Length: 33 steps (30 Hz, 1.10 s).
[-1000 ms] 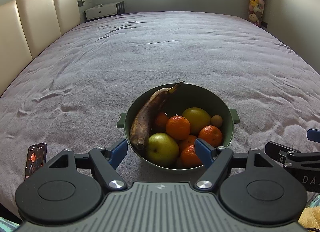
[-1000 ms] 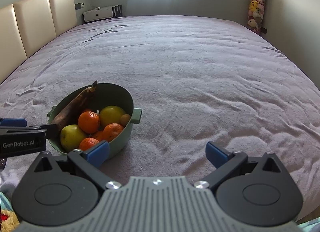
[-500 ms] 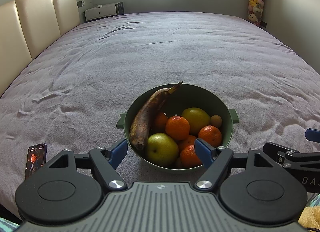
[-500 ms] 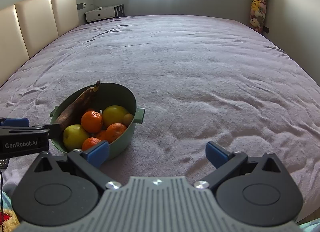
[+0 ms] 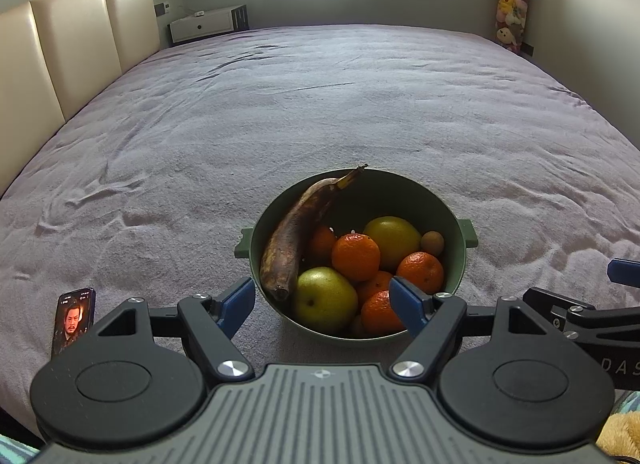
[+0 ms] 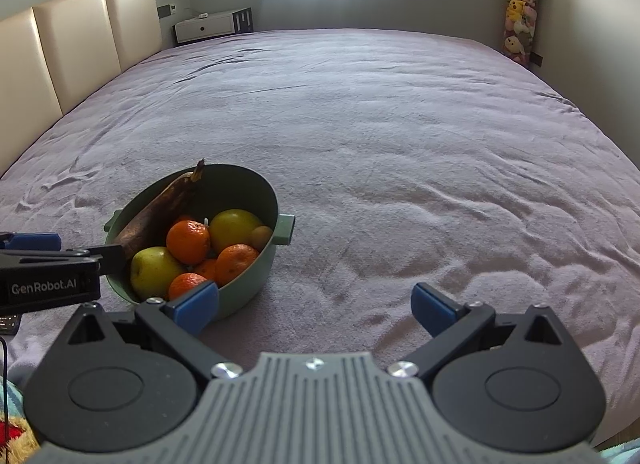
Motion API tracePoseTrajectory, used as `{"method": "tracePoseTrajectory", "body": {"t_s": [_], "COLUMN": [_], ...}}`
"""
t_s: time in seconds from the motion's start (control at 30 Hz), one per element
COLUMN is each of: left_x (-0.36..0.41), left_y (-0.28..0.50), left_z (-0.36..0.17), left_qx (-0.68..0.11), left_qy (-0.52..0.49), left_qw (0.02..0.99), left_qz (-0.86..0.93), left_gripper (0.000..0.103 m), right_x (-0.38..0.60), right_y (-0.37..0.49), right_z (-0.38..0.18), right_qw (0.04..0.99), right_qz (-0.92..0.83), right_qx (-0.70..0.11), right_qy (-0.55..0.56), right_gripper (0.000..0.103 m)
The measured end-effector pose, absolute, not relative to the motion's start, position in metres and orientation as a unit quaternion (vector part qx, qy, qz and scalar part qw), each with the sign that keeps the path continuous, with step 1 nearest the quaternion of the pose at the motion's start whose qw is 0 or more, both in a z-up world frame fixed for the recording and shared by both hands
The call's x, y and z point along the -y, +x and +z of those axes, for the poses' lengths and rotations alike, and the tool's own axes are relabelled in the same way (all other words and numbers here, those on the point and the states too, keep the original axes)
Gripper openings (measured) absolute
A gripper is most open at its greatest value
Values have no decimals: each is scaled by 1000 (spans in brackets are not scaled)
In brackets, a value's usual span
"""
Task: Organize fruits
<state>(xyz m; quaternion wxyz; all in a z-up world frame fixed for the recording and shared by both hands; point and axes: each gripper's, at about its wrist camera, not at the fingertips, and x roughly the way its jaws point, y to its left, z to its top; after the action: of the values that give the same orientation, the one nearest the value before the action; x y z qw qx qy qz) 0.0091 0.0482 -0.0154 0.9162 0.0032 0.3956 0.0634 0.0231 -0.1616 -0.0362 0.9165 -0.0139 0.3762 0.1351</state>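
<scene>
My left gripper (image 5: 322, 304) hangs with jaws wide and empty; the bowl (image 5: 452, 211) sits on the bed (image 5: 320, 103) straight ahead of them, its near rim between the tips. My right gripper (image 6: 314, 306) is spread wide too, holding nothing, with the bowl off to its left.

The banana (image 5: 290, 242) looks overripe and brown, so I judge it soft and easily bruised: take it mid-length, gently. The mandarins (image 5: 355, 257) and apple (image 5: 324, 299) are firm and round and may roll; grip across the widest part.

Ahead and right of my right jaws lies open bedding, soft and wrinkled. A phone (image 5: 74, 320) lies left of my left jaws.
</scene>
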Motion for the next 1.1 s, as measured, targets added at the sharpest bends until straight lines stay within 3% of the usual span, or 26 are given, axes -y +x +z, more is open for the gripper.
{"method": "tracePoseTrajectory", "body": {"t_s": [1.1], "left_x": [-50], "left_y": [7], "left_z": [-12], "left_qx": [-387], "left_qy": [11], "left_qw": [920], "left_qz": [64], "left_gripper": [89], "right_x": [160], "right_y": [21], "right_z": [-39], "right_qw": [915], "right_qz": [142], "right_qx": [-378], "right_qy": [-18], "right_gripper": [99]}}
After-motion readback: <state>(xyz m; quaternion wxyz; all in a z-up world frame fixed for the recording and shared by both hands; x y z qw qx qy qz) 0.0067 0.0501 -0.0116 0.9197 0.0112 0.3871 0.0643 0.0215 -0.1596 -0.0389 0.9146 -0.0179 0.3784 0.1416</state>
